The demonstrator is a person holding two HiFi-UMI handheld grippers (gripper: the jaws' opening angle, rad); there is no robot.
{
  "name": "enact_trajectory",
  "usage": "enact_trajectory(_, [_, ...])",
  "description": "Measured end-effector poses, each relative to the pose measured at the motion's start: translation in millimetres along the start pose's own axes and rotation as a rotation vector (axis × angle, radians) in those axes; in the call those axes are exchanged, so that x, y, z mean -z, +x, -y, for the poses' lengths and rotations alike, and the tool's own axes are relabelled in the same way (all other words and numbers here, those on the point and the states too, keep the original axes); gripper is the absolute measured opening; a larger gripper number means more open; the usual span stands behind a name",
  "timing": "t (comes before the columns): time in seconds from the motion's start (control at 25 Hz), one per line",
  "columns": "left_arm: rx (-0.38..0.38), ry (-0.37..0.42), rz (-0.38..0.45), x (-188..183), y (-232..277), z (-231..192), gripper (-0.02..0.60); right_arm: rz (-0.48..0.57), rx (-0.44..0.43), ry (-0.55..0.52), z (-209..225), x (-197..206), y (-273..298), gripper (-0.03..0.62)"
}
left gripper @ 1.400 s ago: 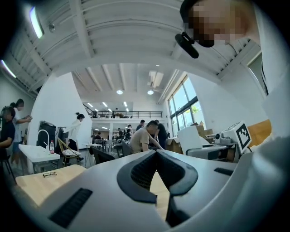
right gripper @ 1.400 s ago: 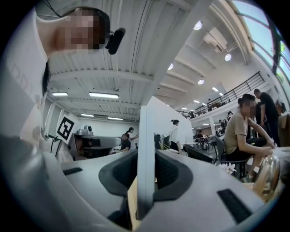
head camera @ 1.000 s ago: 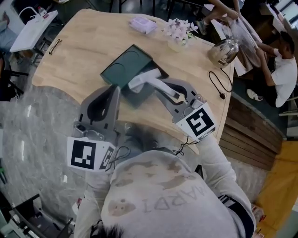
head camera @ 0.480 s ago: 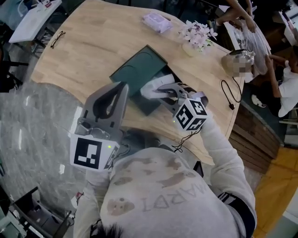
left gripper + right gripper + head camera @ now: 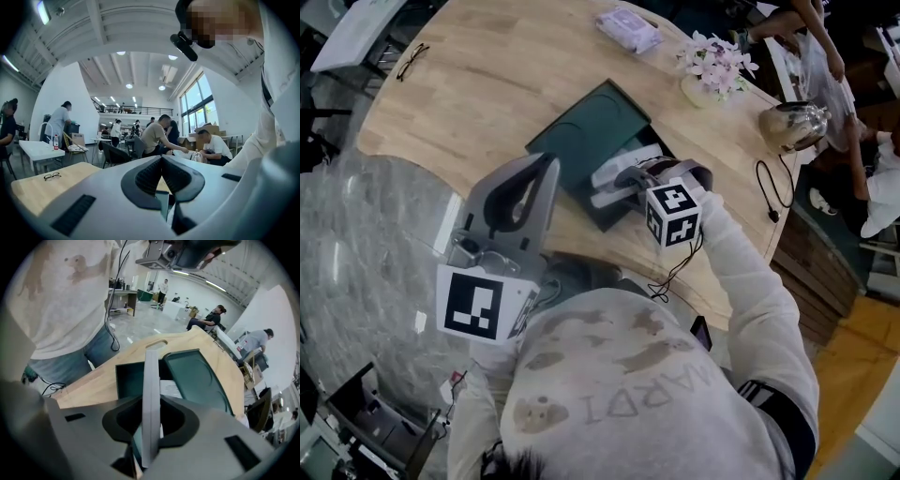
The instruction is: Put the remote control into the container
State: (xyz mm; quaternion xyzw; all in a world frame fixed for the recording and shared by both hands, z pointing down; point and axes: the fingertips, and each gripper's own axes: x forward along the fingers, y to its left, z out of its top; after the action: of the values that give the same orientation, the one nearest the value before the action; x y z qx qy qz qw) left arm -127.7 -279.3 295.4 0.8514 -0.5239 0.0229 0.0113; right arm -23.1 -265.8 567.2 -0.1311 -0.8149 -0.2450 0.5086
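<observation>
A: What is the right gripper [image 5: 151,414] doing?

B: Its 2 jaws are clamped on the remote control [image 5: 151,378]. The remote is a thin pale slab standing on its edge between the dark pads. Its far end pokes forward out of the jaws.

A: And where is that against the container [image 5: 127,377]?

B: Right over it. The container is a dark green box, open at the top. It sits on the wooden table [image 5: 487,84] close to the near edge. The remote's far end reaches above the open hollow. I cannot tell whether it touches the inside.

A: Is the lid [image 5: 586,127] off?

B: Yes, it lies flat just beside the box on the far side, with a round shape pressed into it. Inside the box there is a white slip [image 5: 171,388] next to the remote.

A: The left gripper [image 5: 162,159]?

B: Its jaws are pressed together with nothing between them. It is held to the left of the container, by the table's near edge, and points level across the room.

A: Anything else on the table?

B: 1 pair of glasses [image 5: 412,61] far left, a pot of pale flowers [image 5: 712,61], a shiny kettle [image 5: 792,122] and a black cable [image 5: 769,187], all well apart from the box.
</observation>
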Motion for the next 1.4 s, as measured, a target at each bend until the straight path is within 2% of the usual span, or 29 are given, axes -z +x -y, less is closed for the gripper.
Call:
enact_trajectory(0.32, [-0.022, -0.011, -0.02, 8.9, 0.2, -12.9, 0.086, -0.11, -0.147, -0.093, -15.4, 14.4, 24.9, 0.086])
enact_trajectory(0.68, [-0.031, -0.013, -0.033, 13.1, 0.7, -19.1, 0.086, -0.142, -0.264, -0.094, -25.4, 10.6, 41.9, 0.086])
enact_trajectory(1.08, [-0.026, -0.012, -0.034, 13.9, 0.8, -16.9, 0.086, -0.177, -0.259, -0.032, -25.5, 9.5, 43.4, 0.087])
enact_trajectory(1.4, [-0.011, -0.008, -0.023, 10.9, 0.7, -13.0, 0.086, -0.187, -0.248, 0.034, -20.3, 13.2, 27.3, 0.117])
